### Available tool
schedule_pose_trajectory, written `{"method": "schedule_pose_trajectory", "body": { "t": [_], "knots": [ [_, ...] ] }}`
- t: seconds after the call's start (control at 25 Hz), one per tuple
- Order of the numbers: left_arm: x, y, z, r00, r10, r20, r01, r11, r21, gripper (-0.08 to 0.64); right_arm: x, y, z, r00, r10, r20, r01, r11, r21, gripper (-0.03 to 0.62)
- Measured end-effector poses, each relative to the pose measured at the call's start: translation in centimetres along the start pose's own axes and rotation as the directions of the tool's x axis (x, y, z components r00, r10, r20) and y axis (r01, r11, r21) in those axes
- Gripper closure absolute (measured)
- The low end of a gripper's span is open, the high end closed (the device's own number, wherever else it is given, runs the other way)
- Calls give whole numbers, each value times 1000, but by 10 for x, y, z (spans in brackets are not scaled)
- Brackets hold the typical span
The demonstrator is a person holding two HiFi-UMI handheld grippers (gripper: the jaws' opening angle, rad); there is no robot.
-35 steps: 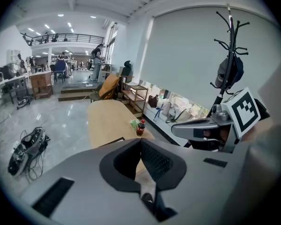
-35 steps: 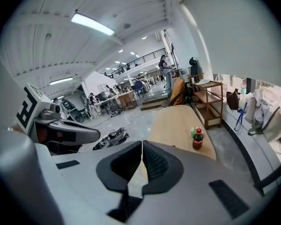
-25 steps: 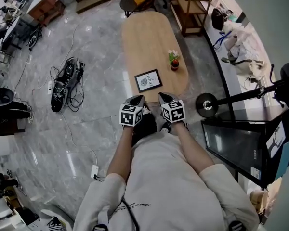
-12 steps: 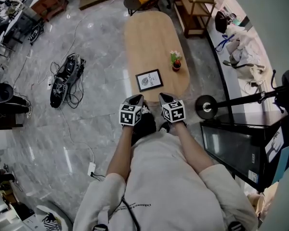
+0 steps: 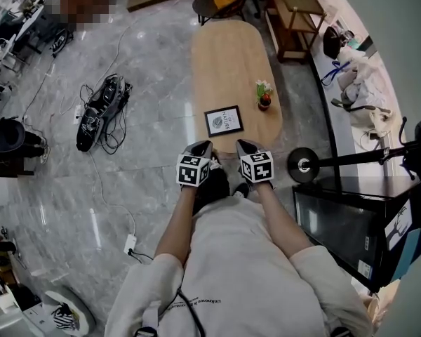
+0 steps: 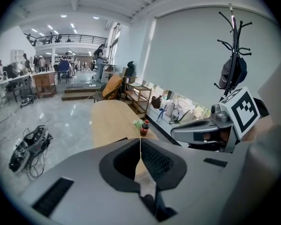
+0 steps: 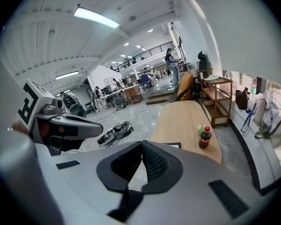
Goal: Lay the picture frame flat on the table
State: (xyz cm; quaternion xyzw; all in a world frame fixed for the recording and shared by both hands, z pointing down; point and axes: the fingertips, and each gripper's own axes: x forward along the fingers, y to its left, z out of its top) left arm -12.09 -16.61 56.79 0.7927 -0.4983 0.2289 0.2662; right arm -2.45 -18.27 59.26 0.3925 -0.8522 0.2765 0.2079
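Observation:
The picture frame [image 5: 223, 121], black-edged with a white print, sits near the close end of the oval wooden table [image 5: 228, 55]; whether it stands or lies I cannot tell. Only its top edge shows over my jaws in the left gripper view [image 6: 120, 139] and the right gripper view [image 7: 171, 145]. My left gripper [image 5: 203, 144] and right gripper [image 5: 240, 143] hover side by side just short of the table's near end, both shut with nothing in them. In the left gripper view [image 6: 140, 143] and the right gripper view [image 7: 141, 145] the pads meet.
A small cola bottle with a green sprig [image 5: 264, 97] stands right of the frame. A tangle of cables and gear [image 5: 102, 109] lies on the marble floor at left. A round-based stand [image 5: 303, 164] and a black cabinet [image 5: 337, 220] are at right, a wooden shelf [image 5: 295, 16] beyond.
The head view has shifted, so the table and frame sit slightly lower and further right. Both grippers stay together and shut, a little nearer the table's end.

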Motion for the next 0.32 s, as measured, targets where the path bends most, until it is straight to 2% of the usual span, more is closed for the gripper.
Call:
{"method": "schedule_pose_trajectory", "body": {
  "t": [0.32],
  "knots": [
    [-2,3,3,1000,16,7,-16,1000,-19,537,-3,-2,-3,1000,-7,-16,7,1000,0,558]
  ]
}}
